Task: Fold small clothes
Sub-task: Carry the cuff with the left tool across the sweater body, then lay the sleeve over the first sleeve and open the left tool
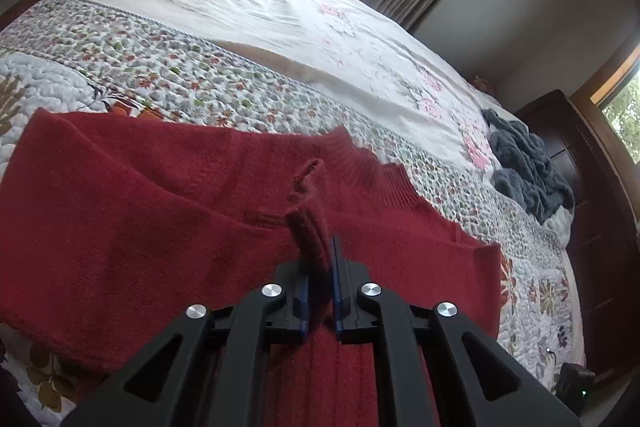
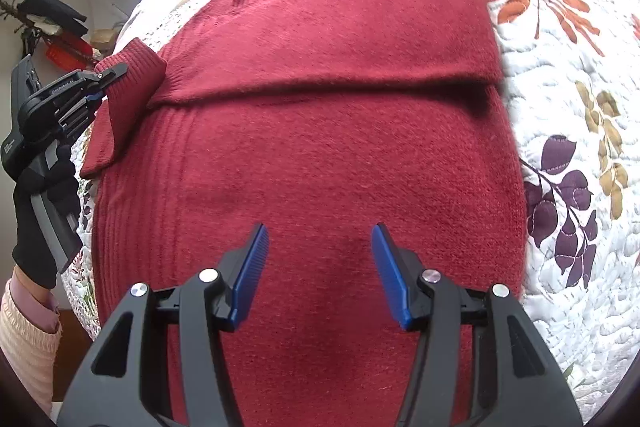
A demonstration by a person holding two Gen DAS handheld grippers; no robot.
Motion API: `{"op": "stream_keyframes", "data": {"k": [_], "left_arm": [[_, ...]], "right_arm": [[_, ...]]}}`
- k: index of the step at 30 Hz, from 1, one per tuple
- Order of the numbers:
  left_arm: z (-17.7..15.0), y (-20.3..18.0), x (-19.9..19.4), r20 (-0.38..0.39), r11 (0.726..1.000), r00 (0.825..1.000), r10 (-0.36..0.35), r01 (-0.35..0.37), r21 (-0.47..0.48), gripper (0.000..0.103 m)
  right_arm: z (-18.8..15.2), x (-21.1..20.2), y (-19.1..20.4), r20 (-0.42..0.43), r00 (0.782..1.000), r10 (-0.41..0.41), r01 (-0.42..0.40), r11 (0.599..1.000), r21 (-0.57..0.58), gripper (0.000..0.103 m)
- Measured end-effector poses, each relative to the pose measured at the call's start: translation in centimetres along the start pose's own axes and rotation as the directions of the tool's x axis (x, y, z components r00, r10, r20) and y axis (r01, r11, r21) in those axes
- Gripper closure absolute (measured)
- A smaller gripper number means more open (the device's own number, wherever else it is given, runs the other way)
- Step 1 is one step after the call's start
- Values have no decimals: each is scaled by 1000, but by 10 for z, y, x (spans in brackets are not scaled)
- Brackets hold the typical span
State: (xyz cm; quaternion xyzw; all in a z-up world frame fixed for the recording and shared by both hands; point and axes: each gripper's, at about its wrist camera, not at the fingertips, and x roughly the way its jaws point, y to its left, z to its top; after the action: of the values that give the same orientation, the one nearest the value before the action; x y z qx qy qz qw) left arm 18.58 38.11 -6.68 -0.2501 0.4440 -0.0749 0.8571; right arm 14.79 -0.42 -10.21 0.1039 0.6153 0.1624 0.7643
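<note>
A red knit sweater point(image 2: 320, 131) lies spread on the quilted bed, with its right sleeve folded across the chest. My left gripper point(image 1: 320, 259) is shut on the ribbed cuff point(image 1: 306, 231) of the other sleeve. In the right wrist view that same left gripper point(image 2: 105, 83) shows at the far left, pinching the cuff point(image 2: 136, 67) and holding it lifted off the bed. My right gripper point(image 2: 320, 239) hovers open over the sweater's lower body, nothing between its blue pads point(image 2: 252, 267).
The floral quilt point(image 2: 568, 147) covers the bed around the sweater. A blue-grey fluffy garment point(image 1: 524, 167) lies bunched near the bed's far right edge. A dark wooden dresser point(image 1: 592, 187) stands beside the bed. A person's gloved hand point(image 2: 40, 211) holds the left gripper.
</note>
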Motion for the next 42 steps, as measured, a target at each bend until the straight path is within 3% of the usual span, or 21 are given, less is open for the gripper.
{"op": "stream_keyframes", "data": {"k": [2, 4, 6, 8, 11, 13, 15, 19, 21, 22, 27, 36, 38, 40, 42], "left_arm": [[-10, -16, 11, -95, 994, 995, -44, 53, 92, 86], [-18, -23, 12, -141, 987, 988, -66, 85, 133, 85], [-24, -19, 5, -168, 984, 979, -114, 135, 117, 80], [-22, -4, -14, -146, 985, 980, -138, 152, 86, 74], [-11, 29, -48, -78, 994, 992, -98, 102, 49, 69], [-3, 54, -65, -37, 998, 999, 30, -28, 61, 69], [3, 77, -74, -22, 986, 988, 152, -149, 74, 69], [0, 115, -74, -44, 966, 966, 255, -253, 53, 69], [-9, 139, -57, -114, 969, 963, 245, -245, 10, 69], [-11, 142, -54, -110, 971, 965, 238, -239, 2, 69], [-7, 154, -63, -82, 981, 984, 160, -168, -101, 70], [4, 149, -118, 42, 985, 986, 160, -157, -69, 66], [6, 151, -124, 51, 985, 986, 162, -158, -71, 65], [7, 150, -127, 50, 984, 985, 168, -164, -65, 64], [6, 150, -127, 48, 983, 983, 175, -172, -58, 64]], "right_arm": [[0, 2, -3, -6, 1000, -3, 3, 1000, 9, 49], [-1, 2, -4, -7, 1000, -4, 4, 1000, 15, 49], [0, 1, -3, -6, 1000, -6, 6, 1000, 15, 49], [1, -2, -1, -4, 1000, -1, 1, 1000, 8, 49], [8, -5, 6, -3, 1000, 17, -17, 1000, -1, 49], [15, -6, 15, -3, 999, 41, -41, 999, -6, 48], [22, -6, 29, -5, 997, 76, -76, 997, -17, 48], [40, 2, 60, -19, 993, 116, -117, 992, -50, 48], [49, 9, 73, -32, 992, 122, -124, 990, -61, 48], [52, 11, 77, -39, 991, 127, -129, 990, -62, 48], [77, 30, 107, -81, 985, 154, -160, 985, -70, 48], [118, 80, 122, -159, 965, 207, -204, 978, 37, 49], [121, 91, 125, -184, 952, 243, -236, 970, 60, 62], [123, 99, 130, -205, 944, 259, -252, 966, 59, 89], [123, 98, 136, -201, 951, 237, -235, 971, 36, 94]]}}
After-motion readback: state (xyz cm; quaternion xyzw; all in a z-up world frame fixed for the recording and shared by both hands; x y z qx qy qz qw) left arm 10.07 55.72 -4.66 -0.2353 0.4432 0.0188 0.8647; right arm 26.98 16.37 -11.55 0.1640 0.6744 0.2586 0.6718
